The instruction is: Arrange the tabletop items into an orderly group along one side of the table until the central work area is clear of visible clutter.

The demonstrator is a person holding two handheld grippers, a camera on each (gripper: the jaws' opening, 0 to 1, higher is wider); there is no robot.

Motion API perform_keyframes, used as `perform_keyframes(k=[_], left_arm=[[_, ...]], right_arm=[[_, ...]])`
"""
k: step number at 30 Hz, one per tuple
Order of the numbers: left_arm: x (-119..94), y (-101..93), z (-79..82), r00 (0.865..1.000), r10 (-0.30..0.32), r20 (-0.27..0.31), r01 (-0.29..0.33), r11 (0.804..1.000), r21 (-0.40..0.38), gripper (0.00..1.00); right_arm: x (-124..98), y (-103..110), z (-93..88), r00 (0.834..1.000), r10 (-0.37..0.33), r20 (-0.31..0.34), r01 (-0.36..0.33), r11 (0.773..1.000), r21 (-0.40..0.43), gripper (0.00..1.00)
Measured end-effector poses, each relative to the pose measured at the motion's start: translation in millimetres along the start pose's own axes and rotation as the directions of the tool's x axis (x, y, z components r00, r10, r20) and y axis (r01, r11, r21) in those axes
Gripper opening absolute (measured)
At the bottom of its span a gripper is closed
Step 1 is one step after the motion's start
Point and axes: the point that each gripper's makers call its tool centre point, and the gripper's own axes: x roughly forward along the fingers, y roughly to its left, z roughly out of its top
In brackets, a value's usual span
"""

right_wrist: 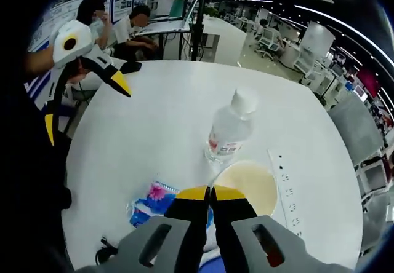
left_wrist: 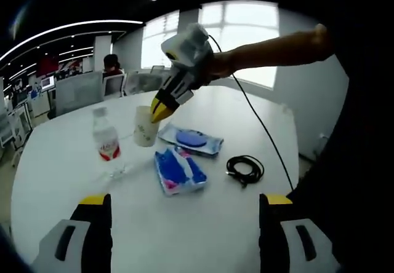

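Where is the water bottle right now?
In the left gripper view the water bottle stands upright on the white table, left of the paper cup. The right gripper is at the cup's rim.

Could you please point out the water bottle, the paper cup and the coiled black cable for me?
Water bottle [left_wrist: 108,141]: left gripper view, on its red label.
Paper cup [left_wrist: 145,129]: left gripper view, on its side wall.
Coiled black cable [left_wrist: 244,169]: left gripper view, on the coil's loops.

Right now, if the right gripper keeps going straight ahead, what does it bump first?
Probably the cream paper cup: the right gripper, jaws closed, is at its rim. The clear plastic water bottle stands just behind.
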Motion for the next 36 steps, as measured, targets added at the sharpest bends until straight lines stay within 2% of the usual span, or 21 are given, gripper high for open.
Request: perform_keyframes(k=[8, 15, 19, 28, 36], left_arm=[[2, 9.3, 0.7, 1.0, 0.02, 0.0, -0.02, 1.0, -0.013, 0.99], [7, 13.6, -3.6, 1.0, 0.02, -0.014, -0.02, 0.999, -0.03, 0.99], [11, 17.6, -3.0, 1.0, 0.022, -0.019, -0.023, 0.999, -0.034, 0.99], [15, 24.9, 0.1, 0.999, 0.034, -0.005, -0.034, 0.998, -0.048, 0.99], [15, 24.3, -6.8, 0.999, 0.03, -0.027, -0.031, 0.998, -0.05, 0.99]], right_arm=[[28, -2, -4.7, 0.999, 0.02, -0.036, -0.021, 0.999, -0.03, 0.0], [50, -1, -10.6, 0.996, 0.047, -0.071, -0.049, 0.999, -0.018, 0.0], [52, -4, -7.9, 0.996, 0.048, -0.078, -0.049, 0.999, -0.013, 0.0], [57, -2, -15.1, 0.993, 0.056, -0.105, -0.062, 0.996, -0.056, 0.0], [63, 0, -9.9, 0.994, 0.052, -0.099, -0.06, 0.995, -0.085, 0.0]])
